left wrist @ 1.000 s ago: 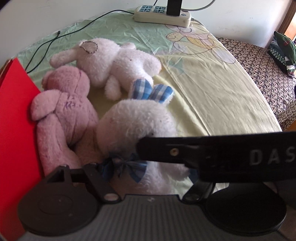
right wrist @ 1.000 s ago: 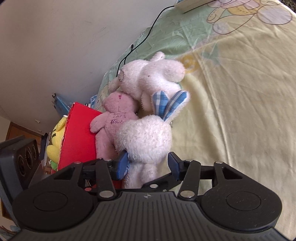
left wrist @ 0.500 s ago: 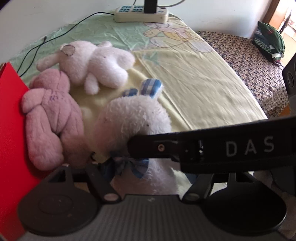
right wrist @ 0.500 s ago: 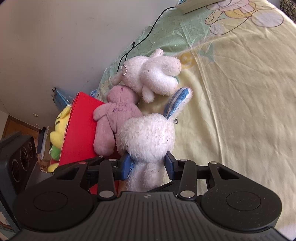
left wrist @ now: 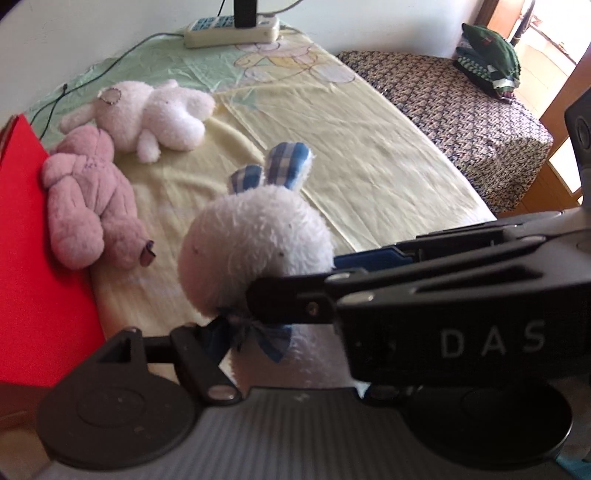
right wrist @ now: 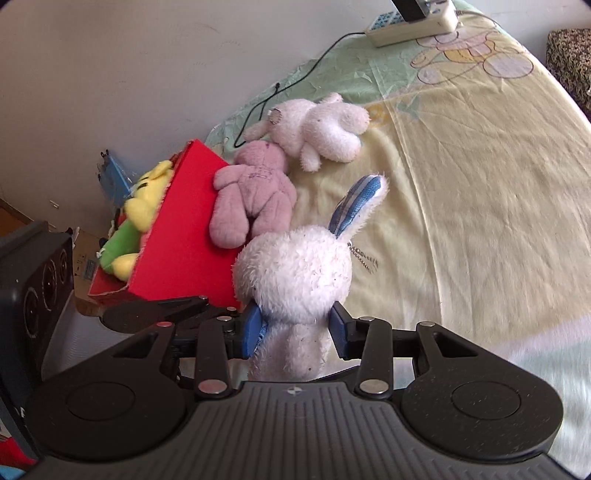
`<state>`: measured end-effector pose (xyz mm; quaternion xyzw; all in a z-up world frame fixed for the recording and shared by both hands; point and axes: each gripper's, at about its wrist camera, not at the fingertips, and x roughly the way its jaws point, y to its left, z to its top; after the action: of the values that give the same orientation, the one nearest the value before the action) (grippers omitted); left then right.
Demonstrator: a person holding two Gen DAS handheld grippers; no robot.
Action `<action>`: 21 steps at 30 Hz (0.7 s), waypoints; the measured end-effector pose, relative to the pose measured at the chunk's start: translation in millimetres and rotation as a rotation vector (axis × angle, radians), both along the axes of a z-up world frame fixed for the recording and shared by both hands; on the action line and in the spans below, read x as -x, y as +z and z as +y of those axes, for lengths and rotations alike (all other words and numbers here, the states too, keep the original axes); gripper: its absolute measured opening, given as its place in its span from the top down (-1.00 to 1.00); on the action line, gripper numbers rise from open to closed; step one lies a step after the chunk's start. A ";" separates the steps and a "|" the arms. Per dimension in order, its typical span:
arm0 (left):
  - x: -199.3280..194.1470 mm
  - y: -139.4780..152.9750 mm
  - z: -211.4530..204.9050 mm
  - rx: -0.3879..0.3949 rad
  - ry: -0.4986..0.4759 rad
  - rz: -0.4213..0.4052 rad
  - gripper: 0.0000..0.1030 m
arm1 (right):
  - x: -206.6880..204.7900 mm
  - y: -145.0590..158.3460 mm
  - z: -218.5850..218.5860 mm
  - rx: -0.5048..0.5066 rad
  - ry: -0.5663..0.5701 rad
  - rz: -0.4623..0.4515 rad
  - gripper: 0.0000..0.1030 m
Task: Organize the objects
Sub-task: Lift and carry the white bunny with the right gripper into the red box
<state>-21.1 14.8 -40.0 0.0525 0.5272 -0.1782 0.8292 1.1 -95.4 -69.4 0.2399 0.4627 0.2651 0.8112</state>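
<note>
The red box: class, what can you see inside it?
Inside the red box, a yellow and green plush toy shows in the right wrist view. The box wall hides whatever lies deeper.

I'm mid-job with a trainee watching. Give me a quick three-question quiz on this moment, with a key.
1. True or false: the right gripper is shut on the white bunny.
2. Which toy leans against the side of the red box? A) the pink bear B) the white plush by the cable C) the yellow toy
3. Fill in: the power strip sits at the far end of the bed, next to the ____.

Key: 1 true; 2 A, since the yellow toy lies inside the box; 3 wall.
</note>
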 end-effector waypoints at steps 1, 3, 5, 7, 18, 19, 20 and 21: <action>4.1 4.9 2.2 0.004 -0.002 -0.014 -0.41 | 2.2 4.6 2.4 -0.004 -0.003 -0.010 0.18; 11.3 15.3 9.9 0.016 -0.003 -0.043 -0.41 | 7.2 15.3 8.6 -0.008 -0.007 -0.042 0.18; 16.9 27.5 18.8 0.029 0.000 -0.075 -0.41 | 12.1 27.4 15.6 -0.015 -0.009 -0.081 0.18; 22.9 41.7 28.9 0.038 0.006 -0.116 -0.41 | 15.8 40.5 24.7 -0.028 -0.013 -0.122 0.18; 44.5 118.3 109.5 0.105 0.084 -0.341 -0.42 | 14.1 107.7 88.8 -0.097 0.020 -0.339 0.18; 46.3 123.0 118.3 0.108 0.095 -0.355 -0.42 | 11.8 111.0 97.2 -0.100 0.030 -0.351 0.18; 47.1 126.3 127.0 0.110 0.107 -0.366 -0.42 | 9.4 113.7 105.9 -0.104 0.040 -0.360 0.18; 47.5 129.3 136.5 0.111 0.119 -0.375 -0.42 | 6.7 115.6 114.4 -0.108 0.051 -0.367 0.18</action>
<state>-68.7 151.3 89.3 0.0075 0.3548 -0.1447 0.9236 -5.6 19.0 46.2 0.2189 0.2983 0.3493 0.8609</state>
